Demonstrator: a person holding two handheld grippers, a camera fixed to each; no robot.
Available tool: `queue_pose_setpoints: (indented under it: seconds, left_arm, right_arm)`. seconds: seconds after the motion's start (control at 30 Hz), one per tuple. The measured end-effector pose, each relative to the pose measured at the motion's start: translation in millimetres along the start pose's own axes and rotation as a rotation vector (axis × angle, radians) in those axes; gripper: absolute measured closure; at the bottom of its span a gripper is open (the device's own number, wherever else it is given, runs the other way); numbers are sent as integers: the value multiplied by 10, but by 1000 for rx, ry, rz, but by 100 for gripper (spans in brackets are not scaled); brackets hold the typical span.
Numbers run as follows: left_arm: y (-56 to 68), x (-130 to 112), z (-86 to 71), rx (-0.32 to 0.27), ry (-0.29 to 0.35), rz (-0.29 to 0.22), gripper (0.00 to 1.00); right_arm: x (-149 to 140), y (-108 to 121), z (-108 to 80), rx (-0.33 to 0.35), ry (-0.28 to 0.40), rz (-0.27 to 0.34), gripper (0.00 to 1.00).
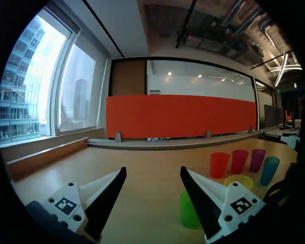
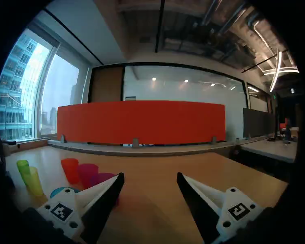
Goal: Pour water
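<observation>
Wood counter [image 1: 91, 166], orange partition [image 1: 181, 116], tall windows [image 1: 30, 93]; left tool [image 1: 152, 168] and right tool [image 2: 150, 175] both gape empty, coloured cups [image 1: 219, 164] nearby

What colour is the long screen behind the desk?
The screen is orange-red; the right gripper view shows it best.

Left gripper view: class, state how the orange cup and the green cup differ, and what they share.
The orange cup stands farther off in a row of cups; the green cup stands nearest the left tool. The orange cup shows whole; the green cup is partly hidden by a tool finger. Both stand upright on the table.
</observation>
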State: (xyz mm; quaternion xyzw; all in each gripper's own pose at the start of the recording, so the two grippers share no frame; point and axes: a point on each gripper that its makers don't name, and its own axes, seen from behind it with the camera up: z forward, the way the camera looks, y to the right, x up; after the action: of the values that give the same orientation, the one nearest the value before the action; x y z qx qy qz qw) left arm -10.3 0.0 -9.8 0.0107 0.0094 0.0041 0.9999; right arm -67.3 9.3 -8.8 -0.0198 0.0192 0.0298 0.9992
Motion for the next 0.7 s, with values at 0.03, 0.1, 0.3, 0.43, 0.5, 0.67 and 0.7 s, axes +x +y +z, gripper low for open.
queue_pose_setpoints:
  seconds: [0.03, 0.1, 0.3, 0.43, 0.5, 0.67, 0.7]
  left_arm:
    - [0, -1, 1, 0, 0, 0, 1]
    - [0, -2, 5, 0, 0, 0, 2]
    - [1, -6, 8, 0, 0, 0, 2]
    - [2, -5, 1, 0, 0, 0, 1]
    - [1, -5, -3, 0, 0, 0, 1]
    - [-2, -3, -2, 0, 0, 0, 1]
    - [-2, -3, -1, 0, 0, 0, 1]
  right_arm:
    - [-1, 1, -2, 0, 0, 0, 0]
    - [-1, 3, -8, 0, 0, 0, 0]
    - [-4, -1, -16, 0, 0, 0, 0]
    - [-6, -3, -16, 1, -1, 0, 0]
    - [-4, -4, -16, 1, -1, 0, 0]
    - [-2, -2, -15, 1, -2, 0, 0]
    - [-4, -2, -15, 1, -2, 0, 0]
